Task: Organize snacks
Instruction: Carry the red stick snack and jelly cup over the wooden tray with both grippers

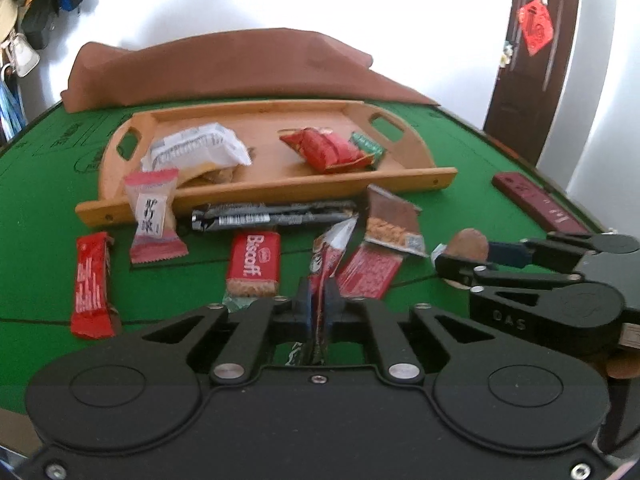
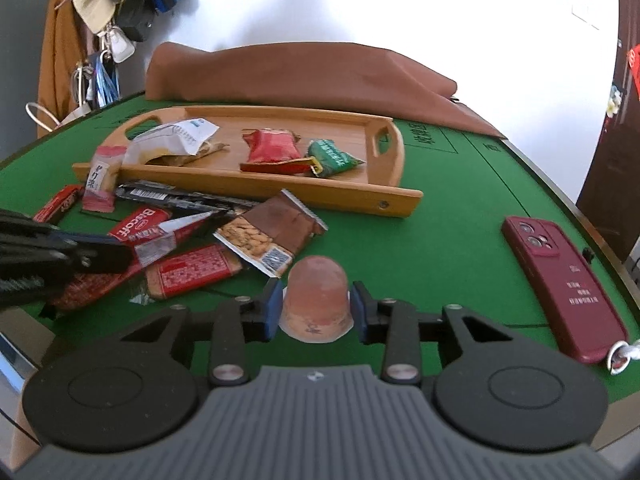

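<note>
The left gripper (image 1: 319, 304) is clamped nearly fully closed on a thin red-and-white snack sachet (image 1: 326, 264); the wrapper is pinched edgewise btw. the blue pads and sticks out fwd. toward the pile. The right gripper (image 2: 316, 308) is set part-open around a brown jelly cup (image 2: 318, 300); both pads appear to be pressed on the cup's sides near its wide rim, so it is judged gripped, tho' contact on the right pad is not fully clear.

Just ahead of the left gripper, loose snacks are spread on the green felt table (image 1: 40, 260): a Biscoff pack (image 1: 253, 266), a red flat bar (image 1: 370, 272), a brown nut bar (image 1: 394, 220), a long black wrapper (image 1: 272, 216), a red wafer bar (image 1: 93, 284) and a pink-and-white candy (image 1: 154, 216) leaned against the tray's near rail. Beyond these the wooden tray (image 1: 280, 190) is set, w/ a white bag (image 1: 200, 146), a red packet (image 1: 328, 148) and a green packet (image 1: 366, 146) already inside. A dark-red phone (image 2: 564, 288) is lying at the right, well apart from the snacks.

Step in hand, as judged: both items are to be lifted and carried into the tray. The sachet should be raised clear before being moved fwd., since its tip is near the flat bar and nut bar and these could be dragged. The cup should be held w/ modest squeeze only; it is tapered and soft-looking, so slip or crushing is a risk. The near rail must be cleared by both, and the open middle of the tray is best aimed for. Release should be made low, not dropped.
</note>
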`<state>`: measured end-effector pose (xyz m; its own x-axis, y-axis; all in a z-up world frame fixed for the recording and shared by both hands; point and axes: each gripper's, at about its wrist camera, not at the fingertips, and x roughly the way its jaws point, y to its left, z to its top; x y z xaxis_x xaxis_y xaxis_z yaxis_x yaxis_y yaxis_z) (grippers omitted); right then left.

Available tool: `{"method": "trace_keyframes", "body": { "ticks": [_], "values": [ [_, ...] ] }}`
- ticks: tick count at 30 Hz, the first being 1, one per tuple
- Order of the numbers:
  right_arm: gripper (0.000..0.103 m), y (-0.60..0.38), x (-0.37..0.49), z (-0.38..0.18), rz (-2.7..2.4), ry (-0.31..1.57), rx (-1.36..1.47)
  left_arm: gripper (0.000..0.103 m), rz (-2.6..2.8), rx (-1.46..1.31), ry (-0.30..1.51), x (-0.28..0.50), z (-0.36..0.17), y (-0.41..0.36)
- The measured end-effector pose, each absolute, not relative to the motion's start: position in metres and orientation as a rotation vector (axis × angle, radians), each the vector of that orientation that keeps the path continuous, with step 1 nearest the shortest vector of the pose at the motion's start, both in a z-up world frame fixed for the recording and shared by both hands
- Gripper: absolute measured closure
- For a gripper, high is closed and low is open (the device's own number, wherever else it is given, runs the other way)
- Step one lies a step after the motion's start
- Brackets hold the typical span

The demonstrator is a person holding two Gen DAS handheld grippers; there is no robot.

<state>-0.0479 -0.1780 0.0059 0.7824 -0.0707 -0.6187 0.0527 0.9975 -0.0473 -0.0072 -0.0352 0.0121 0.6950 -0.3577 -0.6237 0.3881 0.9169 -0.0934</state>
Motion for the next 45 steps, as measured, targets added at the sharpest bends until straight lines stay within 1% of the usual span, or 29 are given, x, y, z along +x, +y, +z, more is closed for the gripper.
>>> {"method": "trace_keyframes", "body": {
  "ticks": [1,5,6,7,10,16,18,19,26,37,45],
  "values": [
    [0.062,-0.177,-0.047,0.006,-0.064,0.668,-0.035,0.086,-0.420,0.053,0.698,-0.005,0.009,-0.037],
    [0.061,-0.172,-0.045,0.004,-0.057,0.655,-0.065,0.083,-0.422,0.080,0.667,0.000,-0.001,-0.043],
    [0.061,-0.173,-0.045,0.002,-0.060,0.647,-0.063,0.085,-0.419,0.077,0.660,0.000,-0.002,-0.044],
    [0.062,-0.173,-0.043,0.001,-0.064,0.638,-0.053,0.090,-0.410,0.078,0.662,0.001,-0.002,-0.045],
    [0.064,-0.175,-0.041,0.002,-0.066,0.636,-0.023,0.094,-0.398,0.068,0.668,0.000,0.002,-0.048],
    [0.064,-0.179,-0.036,0.008,-0.058,0.659,0.014,0.094,-0.380,0.132,0.568,-0.011,0.023,-0.048],
    [0.064,-0.180,-0.035,0.013,-0.051,0.648,0.020,0.095,-0.381,0.116,0.550,-0.010,0.032,-0.042],
    [0.066,-0.180,-0.034,0.016,-0.048,0.640,0.019,0.095,-0.377,0.103,0.545,-0.008,0.036,-0.039],
    [0.067,-0.187,-0.015,0.036,-0.032,0.611,0.055,0.095,-0.317,0.072,0.507,0.014,0.056,-0.023],
    [0.067,-0.199,0.007,0.065,-0.040,0.531,0.072,0.095,-0.261,0.009,0.518,0.054,0.067,0.003],
    [0.067,-0.219,0.062,0.074,-0.040,0.556,0.143,0.095,-0.227,-0.040,0.565,0.106,0.072,0.016]
  ]
}}
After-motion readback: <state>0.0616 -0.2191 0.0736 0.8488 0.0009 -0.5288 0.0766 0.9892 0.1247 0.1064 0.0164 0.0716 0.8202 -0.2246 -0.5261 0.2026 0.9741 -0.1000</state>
